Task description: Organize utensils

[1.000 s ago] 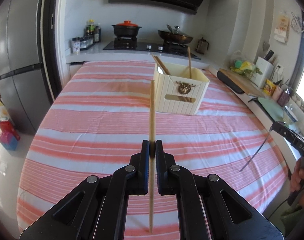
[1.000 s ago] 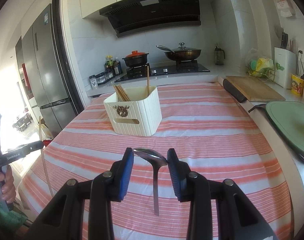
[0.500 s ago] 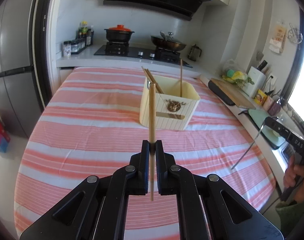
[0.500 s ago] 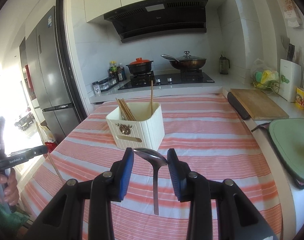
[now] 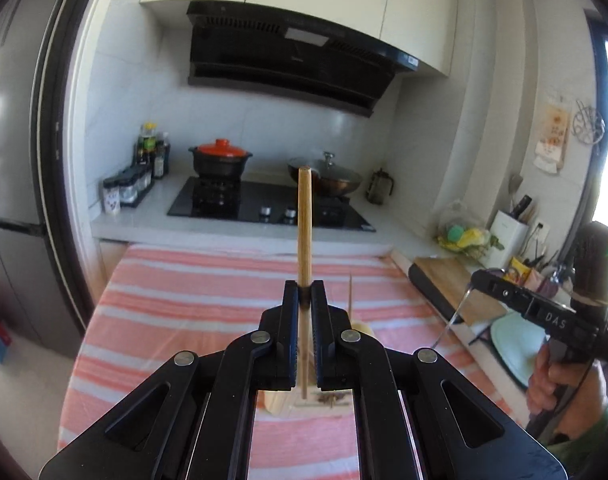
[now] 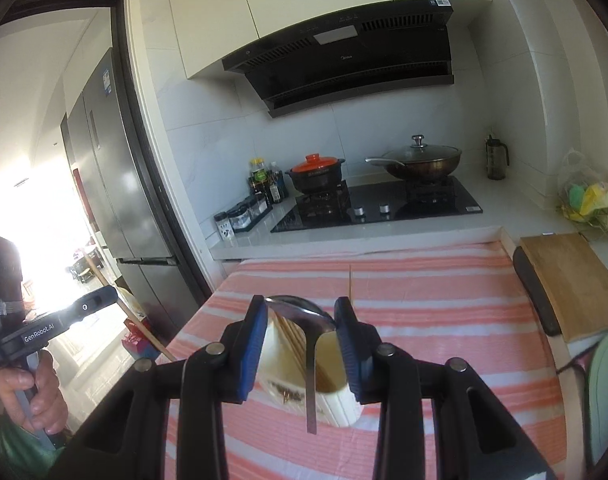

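- Left wrist view: left gripper (image 5: 304, 292) clamped tight on a wooden chopstick (image 5: 304, 224), held upright, its lower tip dipping toward the cream utensil box (image 5: 277, 400) just below the jaws.
- Box now almost hidden under the gripper body — a second ago well ahead on the striped tablecloth (image 5: 183, 304), half a second ago nearer. Closed in and risen above it, then.
- One thin chopstick (image 5: 350, 294) standing up out of the box, just right of the jaws.
- Right gripper (image 5: 464, 304) off to the right of the box, in a hand (image 5: 560, 384); spoon handle only faintly visible there.
- Right wrist view: right gripper (image 6: 301, 324) closed on a metal spoon (image 6: 310, 332) by its bowl, handle hanging straight down in front of the box (image 6: 332, 392).
- Box just beyond and below the blue pads (image 6: 255, 344), with chopsticks (image 6: 291, 336) leaning inside (earlier it sat well beyond the fingers, mid-table).
- Left gripper (image 6: 111, 294) far left of the box in this view, its chopstick slanting downward.
- Meaning for the task: both tools brought over the box together, so likely at the point of lowering and letting go — chopstick among its fellows, spoon in the open part.
- Risk: chopstick tip catching the box rim or wall rather than entering; alignment hard to judge, with the opening hidden in the left view.
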A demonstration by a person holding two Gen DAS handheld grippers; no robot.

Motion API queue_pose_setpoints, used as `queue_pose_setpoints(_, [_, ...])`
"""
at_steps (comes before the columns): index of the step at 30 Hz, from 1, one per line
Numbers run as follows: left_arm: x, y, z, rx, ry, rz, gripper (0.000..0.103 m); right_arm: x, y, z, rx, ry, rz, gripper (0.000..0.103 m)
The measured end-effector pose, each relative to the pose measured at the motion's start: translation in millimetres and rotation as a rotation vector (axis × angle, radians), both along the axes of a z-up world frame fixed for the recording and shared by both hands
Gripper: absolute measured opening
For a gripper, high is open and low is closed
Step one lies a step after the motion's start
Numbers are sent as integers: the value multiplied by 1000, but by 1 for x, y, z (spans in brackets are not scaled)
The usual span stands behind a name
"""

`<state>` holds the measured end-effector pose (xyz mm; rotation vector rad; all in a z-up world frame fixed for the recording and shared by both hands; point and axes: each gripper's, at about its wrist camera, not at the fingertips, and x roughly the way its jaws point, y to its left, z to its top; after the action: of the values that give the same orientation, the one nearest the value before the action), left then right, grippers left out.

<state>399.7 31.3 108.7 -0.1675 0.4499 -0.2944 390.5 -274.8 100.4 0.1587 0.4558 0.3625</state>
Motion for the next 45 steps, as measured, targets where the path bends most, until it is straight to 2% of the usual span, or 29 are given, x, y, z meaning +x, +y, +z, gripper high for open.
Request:
queue_pose_setpoints(3, [38,-9,-12,-6,20,22,5,33,10,0,-21,-16,-7,35])
queue_pose_setpoints(5, [61,-14,-31,-12,67,30,5,54,16,-11,-35,5,3,35])
queue_pose_setpoints(10, [102,-30,-97,12,233,20,5,100,35,-68,-87,168,37,35])
queue_pose_setpoints(13, [110,-40,-125,59,296,30,6,119,43,-104,-122,259,54,35])
queue_pose_setpoints(14, [109,-41,-129,67,306,33,15,124,45,-112,-131,287,51,35])
queue_pose_setpoints(15, [107,-41,-132,70,311,36,32,129,46,-117,-133,309,45,39])
queue_pose_setpoints(16, [102,-38,-132,69,304,44,44,131,45,-119,-132,317,31,47])
queue_pose_setpoints(17, [98,-35,-128,67,286,57,67,130,43,-116,-122,309,16,50])
queue_pose_setpoints(18, [89,-30,-124,64,260,76,85,125,39,-111,-109,286,3,52])
queue_pose_setpoints(20, [65,-19,-113,59,192,119,99,112,32,-96,-103,242,-22,54])
queue_pose_setpoints(22, [34,-13,-103,67,113,155,101,91,27,-80,-116,200,-41,70])
queue_pose_setpoints(24, [4,-9,-94,94,43,186,102,65,23,-64,-132,147,-62,77])
queue_pose_setpoints(26, [-26,-10,-90,134,8,195,103,34,20,-52,-148,103,-97,82])
queue_pose_setpoints(30, [-85,-21,-92,207,36,196,103,-40,22,-45,-180,31,-166,93])
queue_pose_setpoints(33, [-127,-30,-97,216,48,212,103,-98,28,-55,-182,1,-181,103])
queue_pose_setpoints(36, [-159,-33,-97,217,61,218,103,-148,32,-66,-161,-25,-200,103])
queue_pose_setpoints(39, [-184,-34,-96,210,75,241,103,-181,29,-74,-125,-12,-214,103])
queue_pose_setpoints(41, [-196,-33,-94,207,73,251,103,-197,27,-78,-115,-10,-212,103])
queue_pose_setpoints(45, [-213,-36,-89,217,65,274,103,-218,31,-76,-163,-29,-218,103])
